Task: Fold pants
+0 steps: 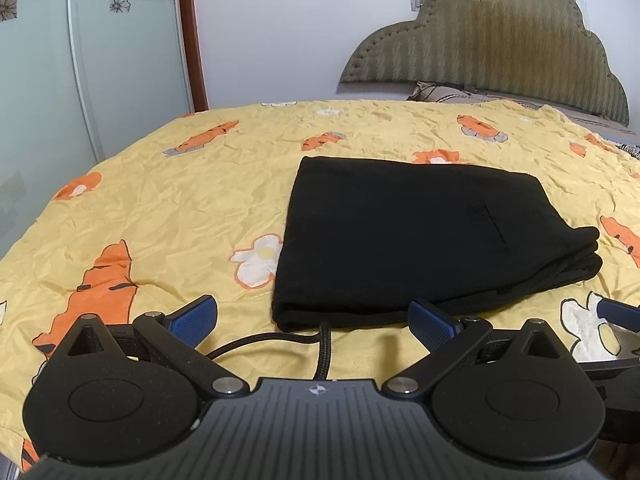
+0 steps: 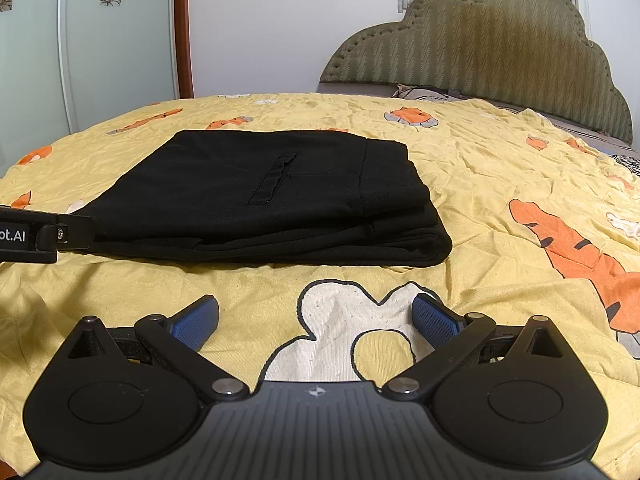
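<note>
The pants lie folded in a neat stack on the bed (looks done). The left gripper and right gripper are both wide open, holding nothing.

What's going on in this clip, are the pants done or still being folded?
The black pants lie folded into a compact stack on the yellow bedspread, so the folding looks finished. A person holds two sets of tongs just short of the near edge. The left tongs and the right tongs are both open and hold nothing. A black cable runs in front of the left one.
</note>
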`<state>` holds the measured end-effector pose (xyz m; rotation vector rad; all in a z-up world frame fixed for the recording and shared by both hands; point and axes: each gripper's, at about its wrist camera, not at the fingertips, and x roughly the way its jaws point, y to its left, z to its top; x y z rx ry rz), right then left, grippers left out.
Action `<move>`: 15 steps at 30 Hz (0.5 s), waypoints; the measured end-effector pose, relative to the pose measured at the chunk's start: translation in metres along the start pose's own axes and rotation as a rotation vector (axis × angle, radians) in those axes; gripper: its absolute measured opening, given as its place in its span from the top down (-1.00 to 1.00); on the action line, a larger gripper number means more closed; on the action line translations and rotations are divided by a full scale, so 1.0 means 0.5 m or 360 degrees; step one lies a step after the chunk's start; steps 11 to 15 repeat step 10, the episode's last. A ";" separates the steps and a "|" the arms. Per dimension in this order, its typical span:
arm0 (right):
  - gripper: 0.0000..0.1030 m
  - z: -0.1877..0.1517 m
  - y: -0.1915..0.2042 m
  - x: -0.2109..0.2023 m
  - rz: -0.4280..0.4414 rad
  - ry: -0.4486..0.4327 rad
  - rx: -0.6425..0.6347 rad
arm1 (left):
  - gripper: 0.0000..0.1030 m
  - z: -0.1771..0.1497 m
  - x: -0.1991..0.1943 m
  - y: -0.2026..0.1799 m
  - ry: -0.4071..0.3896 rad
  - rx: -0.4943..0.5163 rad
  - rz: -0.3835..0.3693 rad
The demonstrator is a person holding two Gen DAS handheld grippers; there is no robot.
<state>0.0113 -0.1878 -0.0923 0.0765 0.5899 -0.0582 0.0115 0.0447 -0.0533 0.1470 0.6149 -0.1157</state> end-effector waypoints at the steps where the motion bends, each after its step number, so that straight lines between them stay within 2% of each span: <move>1: -1.00 0.000 0.000 0.000 0.0000 0.0000 0.0000 | -1.00 0.000 0.001 0.000 0.0000 0.0003 0.0002; 8: -1.00 0.007 -0.013 -0.019 0.0059 0.0023 -0.0044 | -1.00 -0.004 -0.019 0.011 -0.0114 -0.0012 -0.0069; 10: -1.00 0.015 -0.028 -0.051 0.0112 -0.0036 -0.0066 | -1.00 0.003 -0.023 0.021 -0.0116 -0.0007 -0.0079; 15: -1.00 0.015 -0.028 -0.051 0.0112 -0.0036 -0.0066 | -1.00 0.003 -0.023 0.021 -0.0116 -0.0007 -0.0079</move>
